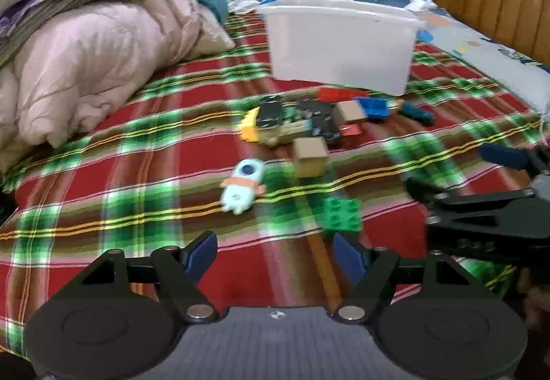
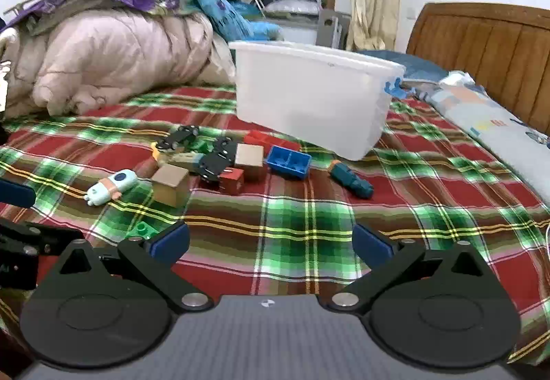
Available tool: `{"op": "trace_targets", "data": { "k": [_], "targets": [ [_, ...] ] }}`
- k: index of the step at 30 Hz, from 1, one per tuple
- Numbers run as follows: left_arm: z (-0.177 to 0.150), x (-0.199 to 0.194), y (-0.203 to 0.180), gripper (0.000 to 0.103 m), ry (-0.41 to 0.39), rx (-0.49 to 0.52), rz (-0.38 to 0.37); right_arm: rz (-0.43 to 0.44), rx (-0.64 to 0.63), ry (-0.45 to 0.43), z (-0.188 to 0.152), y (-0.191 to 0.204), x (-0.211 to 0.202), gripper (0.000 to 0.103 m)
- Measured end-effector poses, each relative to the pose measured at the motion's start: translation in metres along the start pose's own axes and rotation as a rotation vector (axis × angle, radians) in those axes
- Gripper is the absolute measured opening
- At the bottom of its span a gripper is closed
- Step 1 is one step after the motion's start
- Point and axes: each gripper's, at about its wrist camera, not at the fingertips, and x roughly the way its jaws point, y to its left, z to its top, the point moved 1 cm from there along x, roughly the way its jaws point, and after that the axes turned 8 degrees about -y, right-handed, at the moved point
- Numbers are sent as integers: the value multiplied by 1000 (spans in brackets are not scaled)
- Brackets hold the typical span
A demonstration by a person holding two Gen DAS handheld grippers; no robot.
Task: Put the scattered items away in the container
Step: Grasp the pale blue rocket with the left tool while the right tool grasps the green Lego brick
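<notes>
A translucent white plastic container [image 2: 309, 98] stands on the plaid bedspread [image 2: 275, 218] at the far side of the bed, in front of a wooden headboard [image 2: 481, 43], with a pile of quilts [image 2: 113, 60] to its left. The scattered items lie in a loose cluster just near of the container. A blue building block [image 2: 288, 161] lies open side up, and a teal toy [image 2: 350, 178] rests to its right, apart from the rest. A cardboard cube [image 2: 249, 156] sits just left of the blue block, with a red block [image 2: 270, 138] behind them, close to the container's base. Further left are black toy car chassis pieces [image 2: 215, 158], a second cardboard cube [image 2: 170, 183] and a pale blue rocket toy [image 2: 110, 187] lying on its side. A green building block [image 1: 342, 214] lies nearest, just beyond the left tool [image 1: 275, 254], whose jaws stand wide with nothing between them. The right tool [image 2: 270, 241] hangs over bare bedspread on the near right, its jaws also spread wide and empty. The left view is somewhat blurred.
</notes>
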Motion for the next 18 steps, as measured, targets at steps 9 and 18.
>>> {"op": "trace_targets", "data": {
  "k": [9,18],
  "targets": [
    [7,18,12,75,-56,59,-57,183,47,50,-13,2,-2,103],
    [30,59,16,60,-39,102,-84,270,-22,46,-20,24,0,89]
  ]
}}
